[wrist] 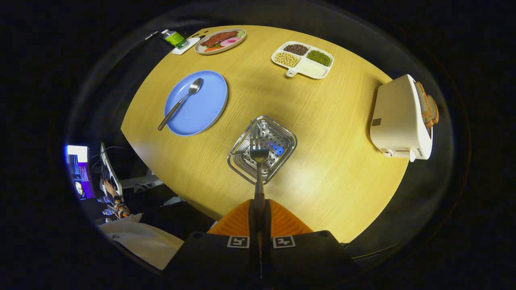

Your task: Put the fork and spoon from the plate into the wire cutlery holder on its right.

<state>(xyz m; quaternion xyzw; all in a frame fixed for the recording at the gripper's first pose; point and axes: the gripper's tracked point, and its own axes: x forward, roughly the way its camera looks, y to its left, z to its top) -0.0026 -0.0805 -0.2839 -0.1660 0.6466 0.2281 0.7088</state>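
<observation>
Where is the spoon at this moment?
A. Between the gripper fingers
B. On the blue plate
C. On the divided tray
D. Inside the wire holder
B: the spoon lies on the blue plate, while the gripper is shut on the fork above the wire holder.

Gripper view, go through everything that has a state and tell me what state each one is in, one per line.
hand-held gripper: shut on the fork handle.
fork: held, tines over the wire cutlery holder.
wire cutlery holder: upright on the table, no cutlery resting inside.
spoon: lying on the blue plate.
blue plate: holds just the spoon.
toaster: bread slices in its slots.
</observation>
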